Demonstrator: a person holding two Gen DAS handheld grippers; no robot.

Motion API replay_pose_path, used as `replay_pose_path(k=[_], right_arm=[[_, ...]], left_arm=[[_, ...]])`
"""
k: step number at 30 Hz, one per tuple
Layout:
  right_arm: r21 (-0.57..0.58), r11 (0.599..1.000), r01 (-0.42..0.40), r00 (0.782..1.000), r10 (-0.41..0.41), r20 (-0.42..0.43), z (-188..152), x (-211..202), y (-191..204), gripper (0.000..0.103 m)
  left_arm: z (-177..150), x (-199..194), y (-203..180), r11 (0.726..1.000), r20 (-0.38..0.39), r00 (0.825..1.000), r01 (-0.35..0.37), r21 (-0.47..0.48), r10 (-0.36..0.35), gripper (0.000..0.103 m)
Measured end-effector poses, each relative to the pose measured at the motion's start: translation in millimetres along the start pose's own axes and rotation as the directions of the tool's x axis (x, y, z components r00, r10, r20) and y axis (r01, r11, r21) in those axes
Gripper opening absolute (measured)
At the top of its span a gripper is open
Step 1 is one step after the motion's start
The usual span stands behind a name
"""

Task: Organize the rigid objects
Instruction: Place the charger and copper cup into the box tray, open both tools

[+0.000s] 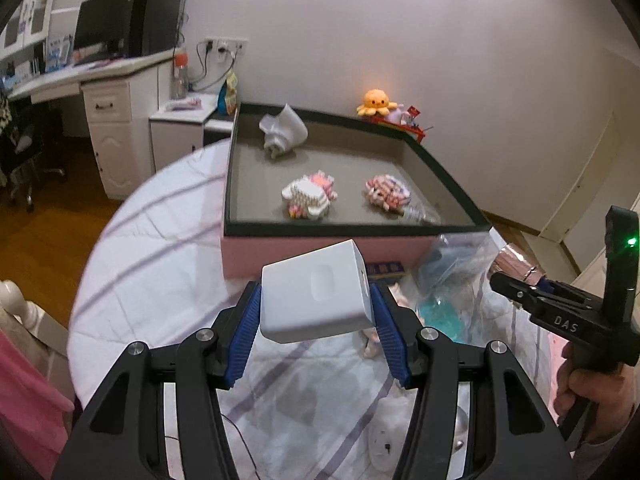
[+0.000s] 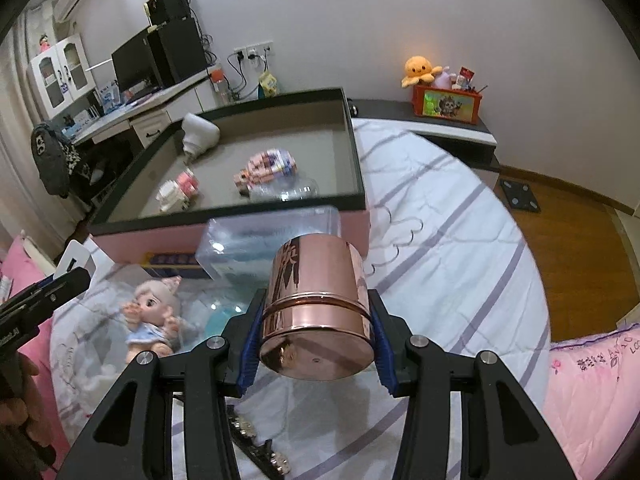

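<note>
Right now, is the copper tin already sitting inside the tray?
No, the copper tin is clamped in the right tongs, short of the tray.

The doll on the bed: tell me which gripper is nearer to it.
Left. The left gripper, holding the white box, hangs right beside the doll. The right gripper, holding the copper tin, sits farther off, across the clear packaging.

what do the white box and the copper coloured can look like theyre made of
White box: probably matte plastic; smooth, even white faces, rounded edges, a moulded oval dent, no glare. Can: likely polished metal with a rose-copper finish; mirror reflections on its side and flat end, a raised seam ring. It could be metallised plastic.
</note>
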State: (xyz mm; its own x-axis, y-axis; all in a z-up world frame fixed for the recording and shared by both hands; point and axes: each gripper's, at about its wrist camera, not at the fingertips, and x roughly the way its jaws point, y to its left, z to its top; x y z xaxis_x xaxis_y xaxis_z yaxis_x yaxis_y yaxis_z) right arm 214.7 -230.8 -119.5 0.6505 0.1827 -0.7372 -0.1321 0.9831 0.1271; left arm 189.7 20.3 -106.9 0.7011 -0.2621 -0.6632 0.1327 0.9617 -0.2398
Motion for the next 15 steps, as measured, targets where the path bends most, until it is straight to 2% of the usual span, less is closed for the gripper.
replay_pose_path(k=[4,9,15], right_arm=[[-0.022,1.000,-0.018,0.999,0.019,0.044,13,-18,7,0.048],[-0.074,0.996,-0.041,0.993,0.049,0.106,49,-28,20,0.048],[-0.101,0.992,-0.079,0.990,0.090,0.111,100,0,28,0.048]], left_arm=[[14,-8,-4,1.000,0.030,1.000,-0.003,0.025,0.002,0.056],[42,-10,-10,0.998,0.082,0.997,-0.015,0.061,0.010,0.056],[87,11,-14,0.996,0.125,0.992,-0.043,0.076,0.033,0.056]])
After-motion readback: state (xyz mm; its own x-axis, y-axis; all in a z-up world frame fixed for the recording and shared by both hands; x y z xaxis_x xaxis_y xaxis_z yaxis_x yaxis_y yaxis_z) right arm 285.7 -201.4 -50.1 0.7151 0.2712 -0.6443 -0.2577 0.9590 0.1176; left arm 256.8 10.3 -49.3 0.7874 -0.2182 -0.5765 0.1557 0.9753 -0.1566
